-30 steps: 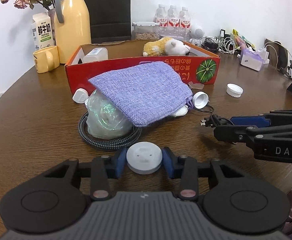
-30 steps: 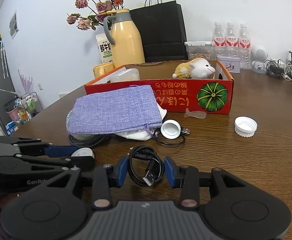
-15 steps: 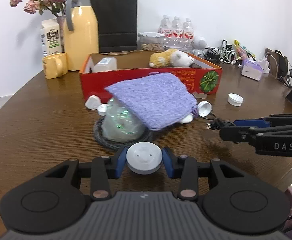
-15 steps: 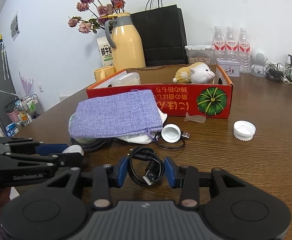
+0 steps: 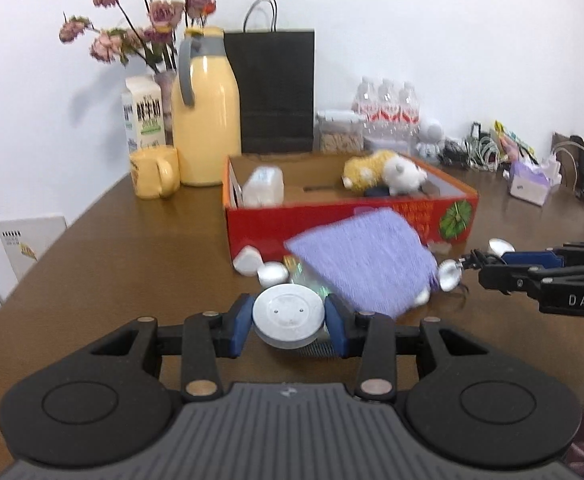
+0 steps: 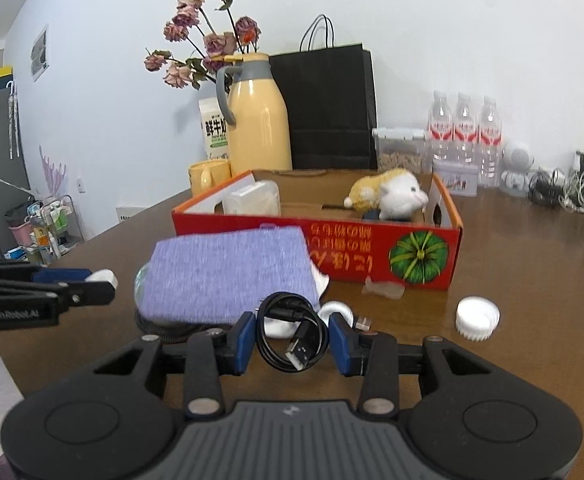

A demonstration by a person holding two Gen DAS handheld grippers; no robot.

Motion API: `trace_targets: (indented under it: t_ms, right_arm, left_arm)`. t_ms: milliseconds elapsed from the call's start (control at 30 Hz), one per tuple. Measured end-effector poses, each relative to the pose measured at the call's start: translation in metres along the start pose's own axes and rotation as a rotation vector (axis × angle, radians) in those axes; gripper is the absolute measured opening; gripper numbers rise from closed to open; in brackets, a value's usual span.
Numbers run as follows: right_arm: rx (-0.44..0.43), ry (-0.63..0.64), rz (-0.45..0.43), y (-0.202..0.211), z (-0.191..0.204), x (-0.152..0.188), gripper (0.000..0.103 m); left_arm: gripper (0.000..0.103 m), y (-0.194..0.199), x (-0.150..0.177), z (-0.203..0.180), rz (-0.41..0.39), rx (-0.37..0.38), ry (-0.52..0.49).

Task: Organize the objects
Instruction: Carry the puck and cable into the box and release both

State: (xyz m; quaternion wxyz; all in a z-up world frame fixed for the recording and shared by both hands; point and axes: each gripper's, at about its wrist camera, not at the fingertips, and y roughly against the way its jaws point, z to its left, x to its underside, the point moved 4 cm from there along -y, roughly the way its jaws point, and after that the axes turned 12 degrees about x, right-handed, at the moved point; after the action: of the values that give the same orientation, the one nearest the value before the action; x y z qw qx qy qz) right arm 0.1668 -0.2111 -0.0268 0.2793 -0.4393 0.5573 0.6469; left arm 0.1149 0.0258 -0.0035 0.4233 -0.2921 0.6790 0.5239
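White disc (image 5: 288,317) clamped between the blue pads of the left gripper (image 5: 288,322) at lower centre of the left view, clear of the table (image 5: 112,264), with the purple pouch (image 5: 362,266) and red box (image 5: 332,220) beyond at centre. Coiled black cable (image 6: 292,336) pinched between the pads of the right gripper (image 6: 293,338) at lower centre of the right view, just before the pouch. Both tools angled gently downward toward the box, each at the edge of the other's view.
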Motion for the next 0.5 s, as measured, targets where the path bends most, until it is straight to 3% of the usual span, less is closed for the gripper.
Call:
trace_targets:
  t_ms: [500]
  right_arm:
    - [0.024,0.053,-0.118,-0.041,0.0,-0.065,0.038]
  left_arm:
    - [0.04,-0.037,-0.067,0.017,-0.131,-0.027,-0.03]
